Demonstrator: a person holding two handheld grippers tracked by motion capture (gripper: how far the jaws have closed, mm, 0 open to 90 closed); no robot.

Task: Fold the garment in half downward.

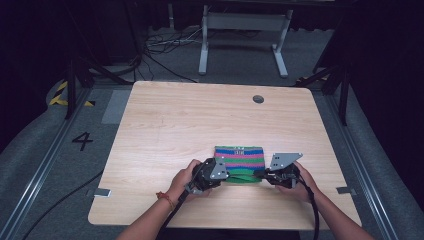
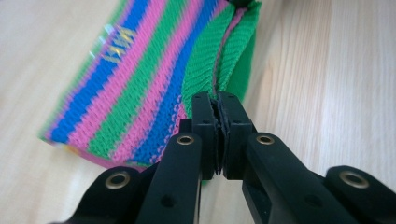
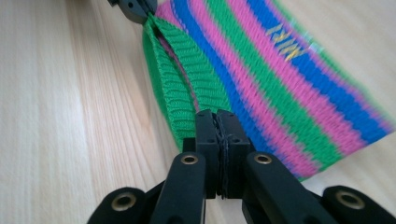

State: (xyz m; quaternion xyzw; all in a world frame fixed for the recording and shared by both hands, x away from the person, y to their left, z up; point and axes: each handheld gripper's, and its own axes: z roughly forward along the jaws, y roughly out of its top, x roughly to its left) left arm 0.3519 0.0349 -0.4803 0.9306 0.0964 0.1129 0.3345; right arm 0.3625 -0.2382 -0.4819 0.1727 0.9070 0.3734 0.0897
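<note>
Pinching the green ribbed hem at both ends, left gripper (image 1: pixel 223 175) and right gripper (image 1: pixel 261 176) have their jaws clamped on the striped knit cloth (image 1: pixel 240 157); the hem runs straight between them, the cloth's body lying beyond on the table (image 1: pixel 200 115).

A black numeral "4" (image 1: pixel 82 141) is showing on the grey floor to the left of the wooden table. Yellow-and-black hazard striping (image 1: pixel 61 93) is marking the floor farther back on that side. On the striped knitted cloth (image 1: pixel 240 156), a small woven mark (image 1: pixel 238 148) is sitting on a blue stripe near its far edge; in the left gripper view this mark (image 2: pixel 115 45) is appearing as yellow letter-like strokes, and in the right gripper view (image 3: pixel 287 39) likewise, but the letters are staying too blurred to read.
</note>
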